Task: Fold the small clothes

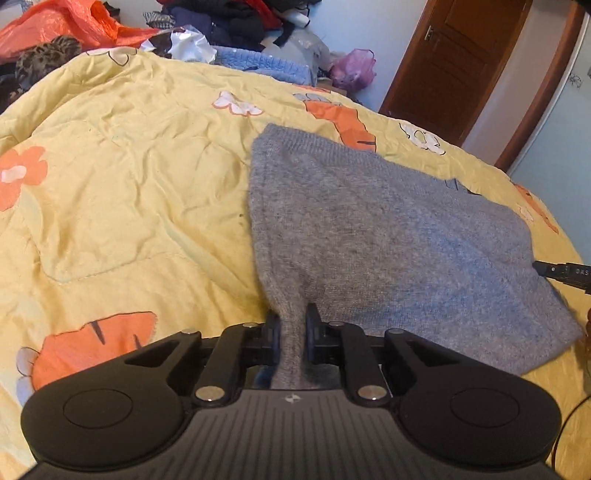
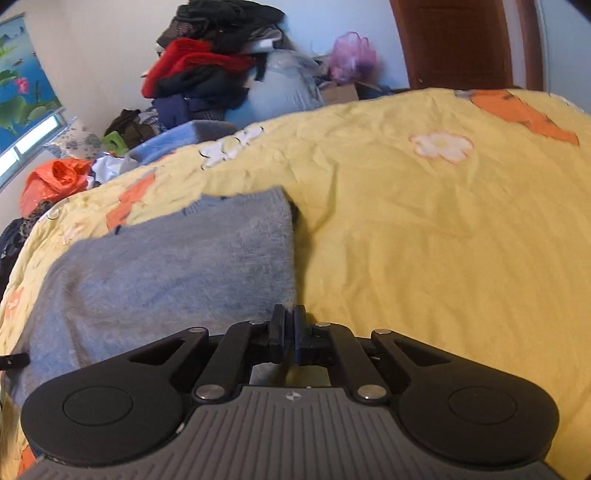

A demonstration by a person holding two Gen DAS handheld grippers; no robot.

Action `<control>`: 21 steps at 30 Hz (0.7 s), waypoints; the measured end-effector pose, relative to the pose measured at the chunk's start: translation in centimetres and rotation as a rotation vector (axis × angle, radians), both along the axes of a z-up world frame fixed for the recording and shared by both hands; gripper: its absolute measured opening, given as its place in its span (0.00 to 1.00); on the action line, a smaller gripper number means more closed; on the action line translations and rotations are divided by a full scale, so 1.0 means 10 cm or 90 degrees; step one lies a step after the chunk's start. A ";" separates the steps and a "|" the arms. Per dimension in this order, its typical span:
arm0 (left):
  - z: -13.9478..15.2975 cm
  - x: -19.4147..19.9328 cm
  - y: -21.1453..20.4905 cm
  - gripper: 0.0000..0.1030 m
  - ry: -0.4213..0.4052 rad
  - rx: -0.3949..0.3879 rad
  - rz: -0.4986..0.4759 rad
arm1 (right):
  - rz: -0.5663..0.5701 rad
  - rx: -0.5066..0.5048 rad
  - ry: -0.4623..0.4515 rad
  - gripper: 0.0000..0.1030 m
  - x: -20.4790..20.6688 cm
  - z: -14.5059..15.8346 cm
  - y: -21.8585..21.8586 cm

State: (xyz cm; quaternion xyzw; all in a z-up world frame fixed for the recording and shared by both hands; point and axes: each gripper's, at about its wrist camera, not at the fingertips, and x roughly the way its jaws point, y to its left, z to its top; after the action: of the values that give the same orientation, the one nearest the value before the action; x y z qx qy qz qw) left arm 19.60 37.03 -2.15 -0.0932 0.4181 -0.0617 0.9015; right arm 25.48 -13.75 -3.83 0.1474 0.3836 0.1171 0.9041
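A grey knit sweater point(image 1: 369, 236) lies spread on the yellow quilt point(image 1: 129, 184). My left gripper point(image 1: 293, 325) is shut on its near left corner, and a bunch of grey cloth stands pinched between the fingers. My right gripper point(image 2: 290, 321) is shut at the right edge of the sweater point(image 2: 177, 266), with the knit running down into its closed fingers. The right gripper's tip point(image 1: 554, 271) shows at the sweater's right side in the left wrist view. The left one's tip point(image 2: 13, 360) pokes in at the far left of the right wrist view.
The quilt point(image 2: 424, 240) with orange and white flowers covers a bed. A pile of dark and red clothes point(image 2: 207, 74), an orange plastic bag point(image 1: 74, 26) and a pink bag point(image 1: 352, 68) sit beyond its far edge. A brown door point(image 1: 454, 62) stands at the back right.
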 end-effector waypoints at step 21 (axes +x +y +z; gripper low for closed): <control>-0.49 -1.10 0.29 0.84 -0.138 -0.608 0.262 | -0.145 0.328 0.006 0.80 -1.24 -0.17 0.08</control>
State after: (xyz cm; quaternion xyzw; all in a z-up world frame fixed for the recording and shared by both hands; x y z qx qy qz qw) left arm 8.57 39.88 -7.05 -0.5665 0.2212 -0.0759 0.7902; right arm 13.03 -12.95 -5.57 0.4154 0.3265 0.1075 0.8422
